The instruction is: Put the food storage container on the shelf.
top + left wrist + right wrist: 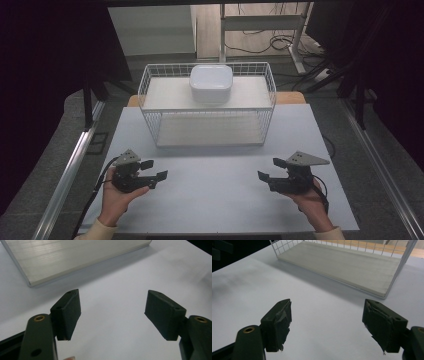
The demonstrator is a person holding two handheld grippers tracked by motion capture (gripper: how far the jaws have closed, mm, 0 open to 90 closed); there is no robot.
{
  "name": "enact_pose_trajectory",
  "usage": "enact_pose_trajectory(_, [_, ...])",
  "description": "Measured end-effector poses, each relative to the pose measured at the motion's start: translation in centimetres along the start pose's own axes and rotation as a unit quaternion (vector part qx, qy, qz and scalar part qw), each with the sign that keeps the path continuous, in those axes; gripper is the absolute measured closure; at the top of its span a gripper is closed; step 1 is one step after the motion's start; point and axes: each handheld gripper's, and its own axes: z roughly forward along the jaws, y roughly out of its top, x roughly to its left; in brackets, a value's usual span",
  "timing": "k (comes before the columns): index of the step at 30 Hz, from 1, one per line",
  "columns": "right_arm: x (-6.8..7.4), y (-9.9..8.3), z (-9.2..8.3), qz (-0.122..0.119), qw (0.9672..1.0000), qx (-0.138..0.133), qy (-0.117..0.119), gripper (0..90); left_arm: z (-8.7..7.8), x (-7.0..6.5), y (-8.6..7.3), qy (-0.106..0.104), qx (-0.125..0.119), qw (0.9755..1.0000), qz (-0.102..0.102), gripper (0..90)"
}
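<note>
Currently both idle: left hand-held gripper (pixel 154 170) and right hand-held gripper (pixel 272 169) sit low over the tabletop (pixel 215 190), jaws spread wide, holding nothing. White lidded box (pixel 211 83) rests on the wire rack's (pixel 207 102) upper shelf, well apart from both.
</note>
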Motion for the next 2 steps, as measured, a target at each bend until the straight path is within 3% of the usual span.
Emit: enact_pose_trajectory(2, [0.00, -0.08, -0.07, 0.000, 1.0000, -0.003, -0.002, 22.4, 0.04, -0.06, -0.05, 0.003, -0.003, 1.0000, 0.001, 28.0])
